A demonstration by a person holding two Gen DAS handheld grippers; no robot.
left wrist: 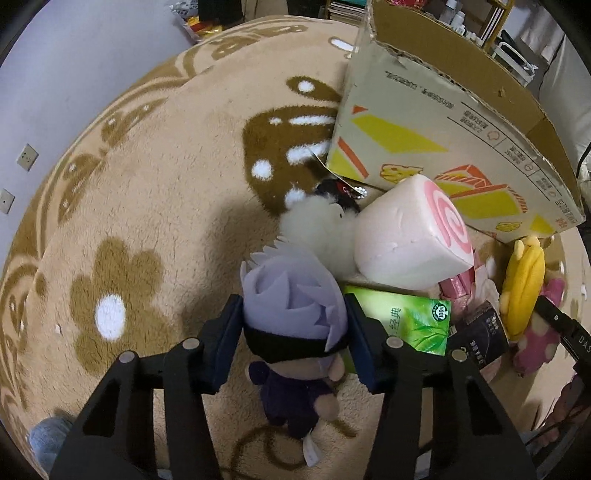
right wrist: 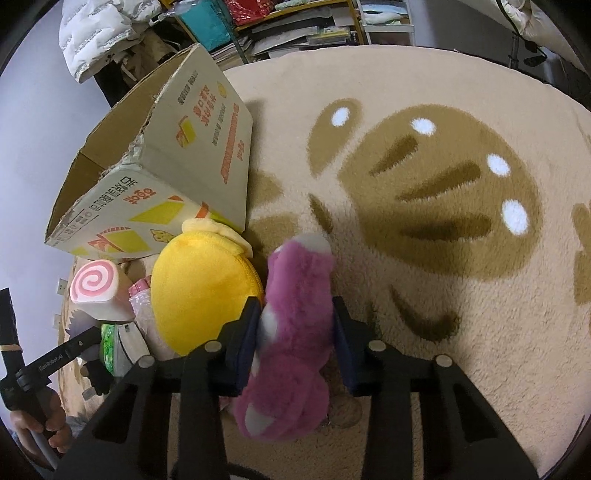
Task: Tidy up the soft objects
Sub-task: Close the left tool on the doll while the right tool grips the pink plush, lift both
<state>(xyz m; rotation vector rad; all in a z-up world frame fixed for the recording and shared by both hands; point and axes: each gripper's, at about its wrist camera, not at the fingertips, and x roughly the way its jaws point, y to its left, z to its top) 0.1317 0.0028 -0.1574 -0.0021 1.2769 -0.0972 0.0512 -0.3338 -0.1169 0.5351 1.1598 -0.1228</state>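
Note:
My left gripper (left wrist: 294,334) is shut on the head of a small doll (left wrist: 295,325) with lilac hair, a black blindfold and a dark purple body, held over the carpet. My right gripper (right wrist: 295,334) is shut on a pink plush bear (right wrist: 291,332). Beside the bear lies a yellow plush (right wrist: 203,291), which also shows in the left wrist view (left wrist: 524,288). A pink-swirl roll cushion (left wrist: 413,236) and a white fluffy toy (left wrist: 317,225) lie just beyond the doll. An open cardboard box (left wrist: 443,122) stands behind them, also seen in the right wrist view (right wrist: 155,166).
A green tissue pack (left wrist: 410,321), a dark packet (left wrist: 480,339) and a pink packet (left wrist: 458,284) lie among the toys. The beige patterned carpet (left wrist: 166,221) spreads left and, in the right wrist view (right wrist: 443,258), right. Shelves and clutter (right wrist: 295,26) stand behind.

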